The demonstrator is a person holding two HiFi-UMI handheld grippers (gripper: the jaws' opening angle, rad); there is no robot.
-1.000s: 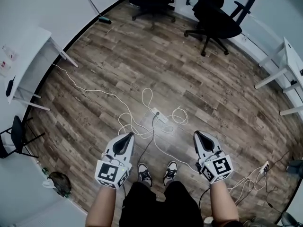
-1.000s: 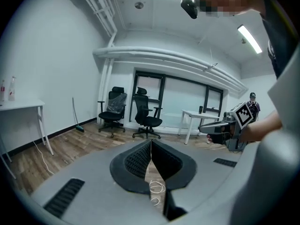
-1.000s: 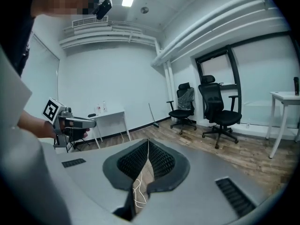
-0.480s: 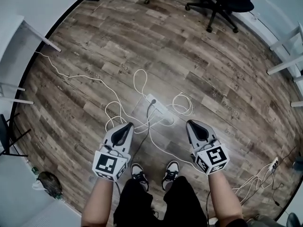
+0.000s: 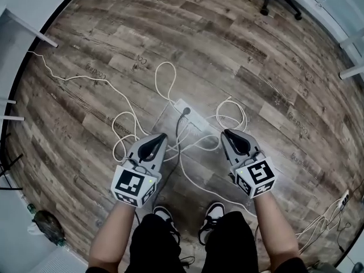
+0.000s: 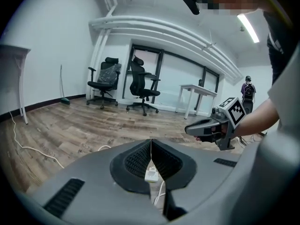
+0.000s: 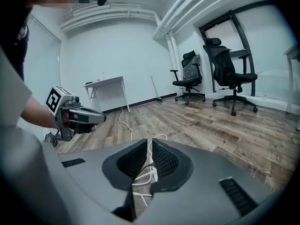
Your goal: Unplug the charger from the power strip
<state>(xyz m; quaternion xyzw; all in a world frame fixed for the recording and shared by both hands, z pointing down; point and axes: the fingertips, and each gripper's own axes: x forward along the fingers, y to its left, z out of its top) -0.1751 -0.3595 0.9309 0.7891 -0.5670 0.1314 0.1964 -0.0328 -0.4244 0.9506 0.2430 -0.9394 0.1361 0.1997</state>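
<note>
1. Left gripper hovers over the wooden floor, jaws pressed together, nothing between them.
2. Right gripper is alongside it, jaws closed too, empty.
3. White power strip lies on the floor just beyond both tips, between them, amid loops of white cable.
4. Black charger sits plugged in near the strip's far-left end, its dark cord trailing nearer, between the grippers.

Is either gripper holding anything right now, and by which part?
Nothing is held. The left gripper and the right gripper both have jaws shut and empty; the white rectangular power strip lies on the wooden floor beyond them, untouched.
</note>
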